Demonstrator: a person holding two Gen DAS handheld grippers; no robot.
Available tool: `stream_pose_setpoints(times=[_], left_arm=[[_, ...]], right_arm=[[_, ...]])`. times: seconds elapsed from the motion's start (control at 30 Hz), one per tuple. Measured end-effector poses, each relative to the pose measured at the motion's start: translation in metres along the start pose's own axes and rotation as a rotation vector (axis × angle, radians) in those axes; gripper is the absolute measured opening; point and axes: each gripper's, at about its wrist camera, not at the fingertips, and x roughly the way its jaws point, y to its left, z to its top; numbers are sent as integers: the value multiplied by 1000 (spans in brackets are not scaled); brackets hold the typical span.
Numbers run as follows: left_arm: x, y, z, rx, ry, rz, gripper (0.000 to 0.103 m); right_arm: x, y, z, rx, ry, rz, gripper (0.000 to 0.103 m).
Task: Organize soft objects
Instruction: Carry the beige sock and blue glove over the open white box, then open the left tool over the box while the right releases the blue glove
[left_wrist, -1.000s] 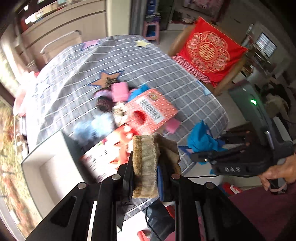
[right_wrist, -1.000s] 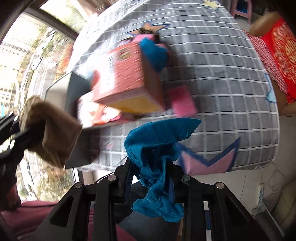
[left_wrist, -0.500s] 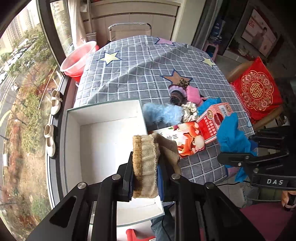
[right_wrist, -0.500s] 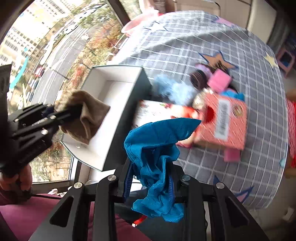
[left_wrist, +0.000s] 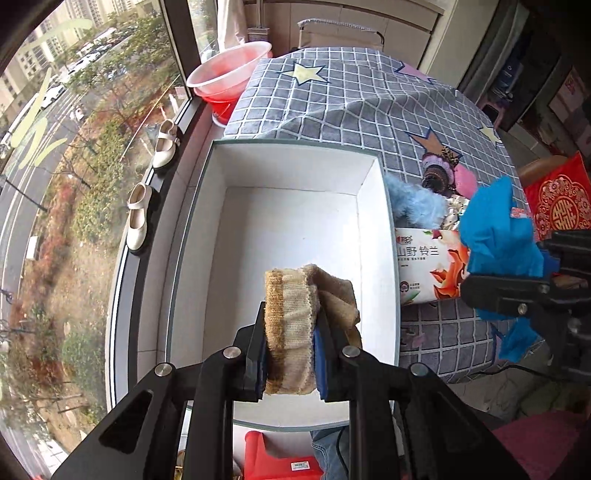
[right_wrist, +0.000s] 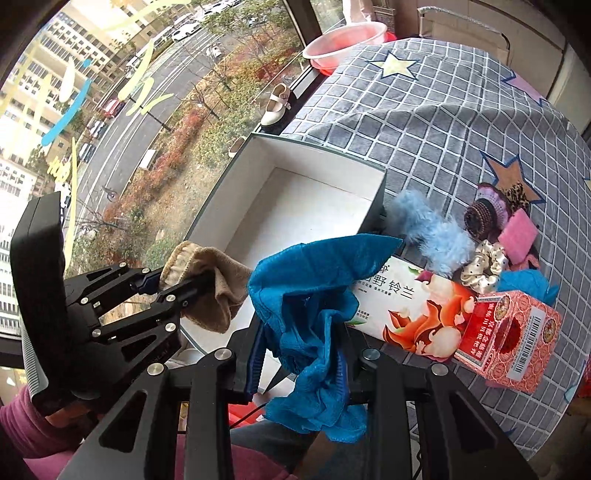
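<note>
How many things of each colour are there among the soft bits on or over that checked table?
Blue: 3, the blue cloth in the jaws, the fluffy light-blue piece, another blue cloth
Tan: 1, the tan knitted sock
Pink: 1, the pink sponge
Cream: 1, the dotted cream scrunchie
Total: 6

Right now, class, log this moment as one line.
left gripper: shut on tan sock, above white box | right gripper: shut on blue cloth | box: empty

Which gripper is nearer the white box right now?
Left. The left gripper, holding the tan sock, hangs over the white box; the right gripper, holding blue cloth, is beside it.
</note>
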Motion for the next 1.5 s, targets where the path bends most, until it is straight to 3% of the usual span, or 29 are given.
stream_pose_setpoints(times=[0.23, 0.5, 1.5], left_arm=[[16, 15, -14, -60, 56, 21, 21], [19, 21, -19, -82, 68, 31, 21], [34, 27, -19, -136, 134, 55, 22]], right_arm=[[19, 23, -8, -99, 84, -18, 33], [29, 30, -4, -125, 116, -21, 33], [42, 40, 0, -158, 149, -20, 33]])
